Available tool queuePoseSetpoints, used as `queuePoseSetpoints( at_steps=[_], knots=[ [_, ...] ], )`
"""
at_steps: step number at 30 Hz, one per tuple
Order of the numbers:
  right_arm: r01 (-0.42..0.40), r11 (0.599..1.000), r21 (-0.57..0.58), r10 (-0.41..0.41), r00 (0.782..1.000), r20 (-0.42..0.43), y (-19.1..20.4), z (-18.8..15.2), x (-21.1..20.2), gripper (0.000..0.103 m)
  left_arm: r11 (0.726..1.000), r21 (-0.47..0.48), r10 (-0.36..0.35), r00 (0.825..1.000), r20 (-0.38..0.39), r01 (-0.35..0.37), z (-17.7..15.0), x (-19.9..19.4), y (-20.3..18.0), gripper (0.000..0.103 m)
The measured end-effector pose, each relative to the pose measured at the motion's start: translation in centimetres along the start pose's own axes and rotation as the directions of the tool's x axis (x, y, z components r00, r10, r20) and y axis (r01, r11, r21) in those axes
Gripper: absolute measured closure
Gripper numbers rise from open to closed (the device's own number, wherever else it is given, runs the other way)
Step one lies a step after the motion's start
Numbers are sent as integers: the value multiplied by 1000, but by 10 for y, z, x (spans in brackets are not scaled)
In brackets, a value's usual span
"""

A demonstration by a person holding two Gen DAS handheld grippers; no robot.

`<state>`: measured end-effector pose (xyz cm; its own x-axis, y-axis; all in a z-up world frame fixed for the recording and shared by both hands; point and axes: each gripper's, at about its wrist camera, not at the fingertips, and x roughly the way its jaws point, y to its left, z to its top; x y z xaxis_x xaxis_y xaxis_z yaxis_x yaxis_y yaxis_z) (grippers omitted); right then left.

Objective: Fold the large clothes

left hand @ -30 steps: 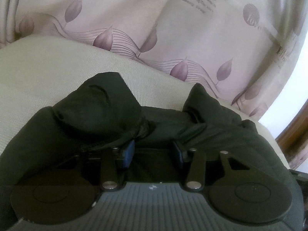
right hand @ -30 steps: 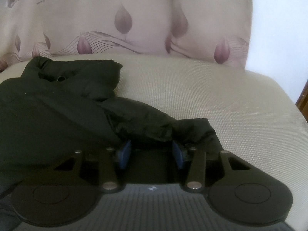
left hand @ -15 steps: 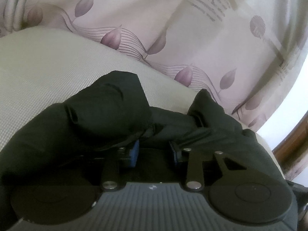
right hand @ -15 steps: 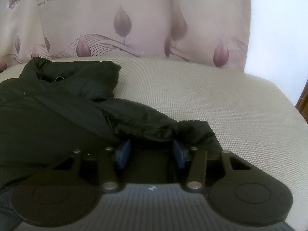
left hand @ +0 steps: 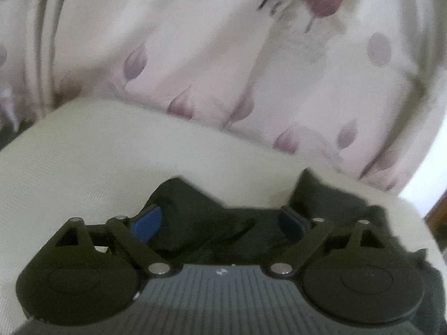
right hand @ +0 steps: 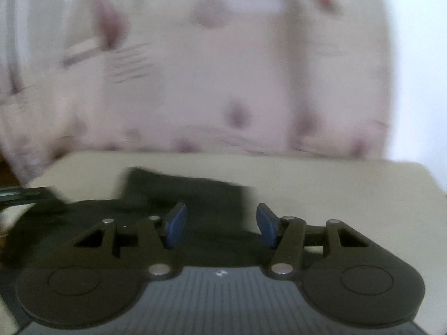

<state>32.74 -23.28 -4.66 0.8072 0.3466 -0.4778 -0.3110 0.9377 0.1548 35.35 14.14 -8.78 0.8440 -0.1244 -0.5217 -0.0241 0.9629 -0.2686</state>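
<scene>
A black garment (left hand: 195, 212) lies bunched on a beige cushion (left hand: 83, 153). My left gripper (left hand: 220, 220) hovers just above it with its jaws opening wide. The blue pads (left hand: 148, 223) stand well apart, with the cloth below and between them but not pinched. The right wrist view is blurred by motion. There my right gripper (right hand: 220, 223) is raised over the garment (right hand: 195, 189), its jaws opening too. Its blue pads (right hand: 176, 224) do not press on the cloth, which rests on the cushion (right hand: 349, 195).
A pale curtain with purple leaf prints (left hand: 223, 55) hangs close behind the cushion and fills the background (right hand: 223, 69). A brown wooden edge (left hand: 435, 215) shows at the far right. Bare cushion stretches left of the garment and to its right.
Both grippers have let go of the black garment and risen away from it. The left jaws spread much wider and the right jaws slightly. Both views now tilt up towards the curtain.
</scene>
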Motion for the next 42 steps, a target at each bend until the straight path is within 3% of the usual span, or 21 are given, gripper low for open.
queuePoseSetpoints(
  at_steps=[3, 6, 10, 18, 20, 22, 25, 26, 28, 30, 34, 37, 40, 42],
  knots=[
    [-66, 997, -38, 63, 995, -80, 39, -6, 38, 52, 998, 3, 64, 997, -32, -64, -10, 13, 9, 36],
    [-56, 998, -11, 53, 986, -159, 51, -17, 79, 64, 996, -17, 89, 994, -61, -90, -19, 22, 20, 35],
    [-27, 997, 78, 47, 966, -255, 40, -28, 111, 67, 993, -83, 82, 994, -78, -88, -21, 25, 33, 32],
    [-50, 993, 103, 75, 965, -251, 31, -38, 119, 66, 994, -50, 99, 994, -51, -102, -27, 28, 32, 32],
    [-74, 986, 151, 107, 967, -229, 21, -33, 102, 66, 996, -47, 72, 996, -46, -75, -25, 21, 32, 31],
    [-77, 984, 161, 100, 984, -144, 4, -28, 63, 62, 998, -51, 42, 999, -20, -43, -26, 9, 34, 25],
    [40, 992, 121, -27, 994, -105, -37, -23, 24, 59, 998, -59, 6, 1000, 22, -5, -26, -13, 36, 17],
    [94, 990, 110, -81, 990, -114, -55, -24, 18, 59, 999, -49, 2, 1000, 31, -1, -27, -18, 34, 12],
    [210, 971, 114, -190, 968, -165, -89, -30, 17, 58, 999, -22, 42, 999, 22, -41, -30, -19, 29, 12],
    [270, 953, 138, -231, 940, -250, -118, -42, 25, 60, 998, 4, 58, 998, -4, -58, -34, -17, 28, 14],
    [261, 952, 156, -213, 938, -273, -132, -64, 36, 60, 994, 47, 104, 994, -21, -103, -40, -10, 25, 14],
    [258, 948, 185, -199, 938, -284, -131, -56, 33, 59, 991, 40, 125, 992, -14, -124, -38, -15, 23, 19],
    [197, 953, 229, -172, 977, -125, -125, -59, -29, 58, 996, 50, 72, 997, 25, -73, -41, -43, 18, 11],
    [183, 963, 199, -172, 983, -68, -114, -81, -68, 58, 996, 58, 63, 997, 53, -66, -51, -67, 17, 8]
  ],
)
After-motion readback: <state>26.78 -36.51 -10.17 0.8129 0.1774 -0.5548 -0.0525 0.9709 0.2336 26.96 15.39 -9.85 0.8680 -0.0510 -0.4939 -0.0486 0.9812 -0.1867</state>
